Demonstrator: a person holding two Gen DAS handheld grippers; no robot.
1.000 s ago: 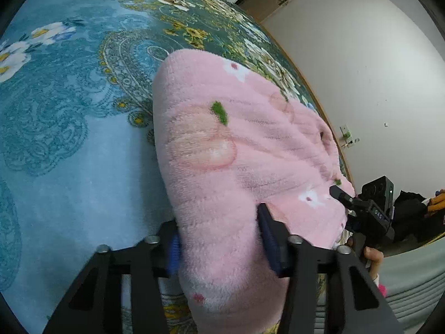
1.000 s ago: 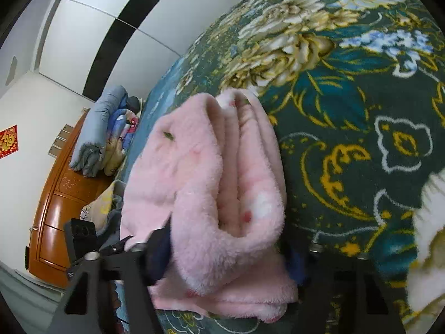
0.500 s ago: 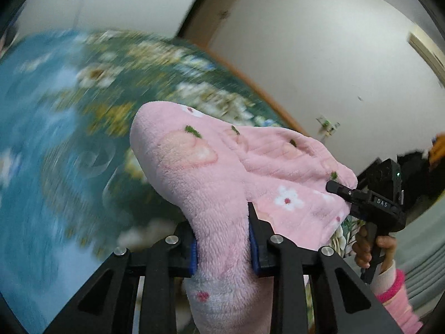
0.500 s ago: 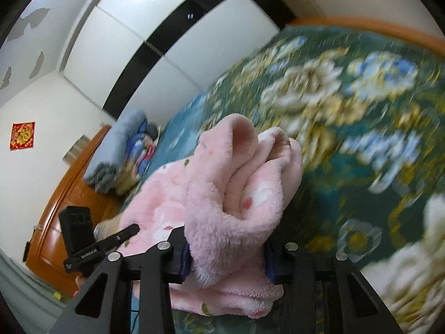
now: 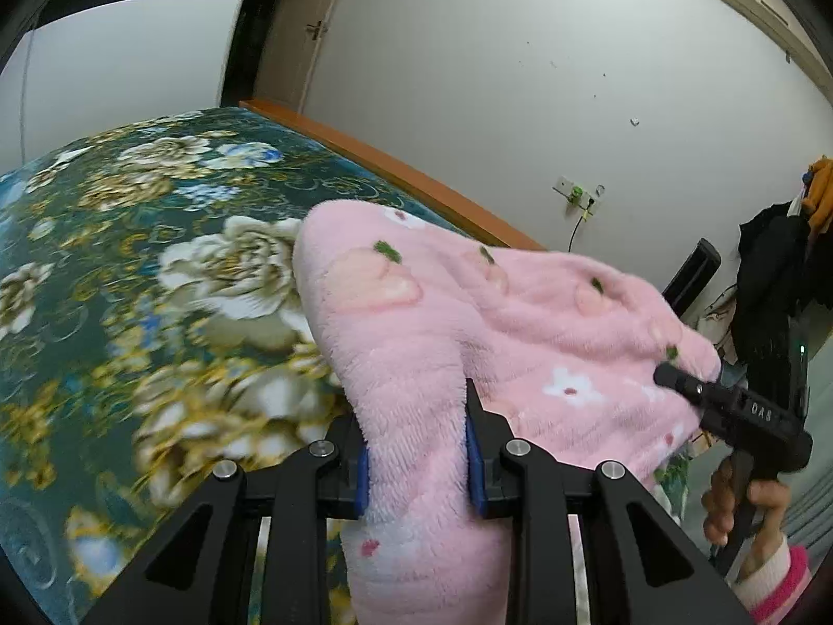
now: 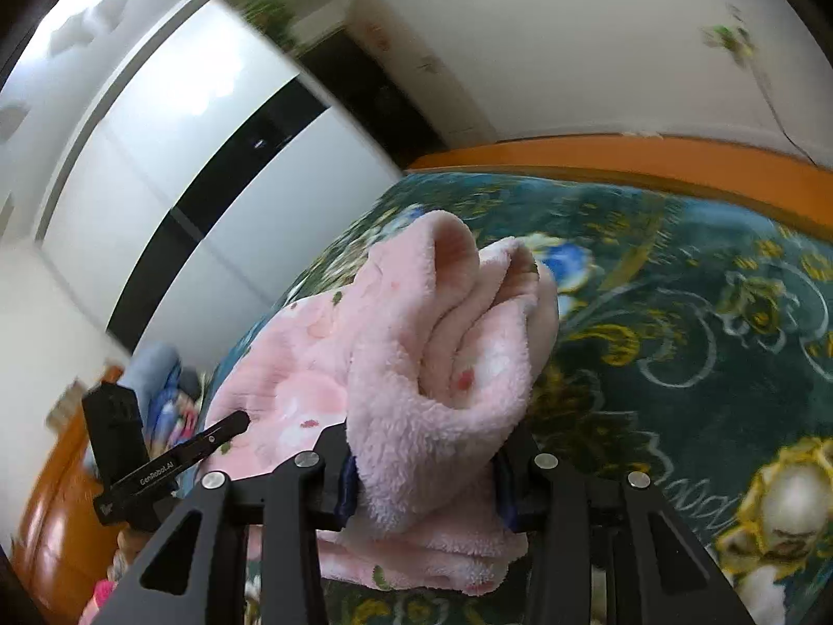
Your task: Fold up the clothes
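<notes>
**While both grippers pinch it, pink fleece hangs above the bed**

Clamped at each end, the fluffy pink garment (image 5: 468,323), printed with peaches and white flowers, is bunched in folds above the floral bedspread (image 5: 130,260). Left gripper (image 5: 416,461) and right gripper (image 6: 424,484) both squeeze fabric. Behind stand a white wardrobe (image 6: 172,156) and an orange bed frame (image 6: 651,156).

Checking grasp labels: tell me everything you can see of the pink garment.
The pink garment is thick, fluffy fleece printed with white flowers, peach shapes and small green leaves. It is bunched into several soft layers, most clearly in the right wrist view. The left gripper and right gripper each pinch one end, so it spans between them, held above the floral bedspread. Lower folds hang below the right gripper; whether they touch the bed is unclear.
</notes>
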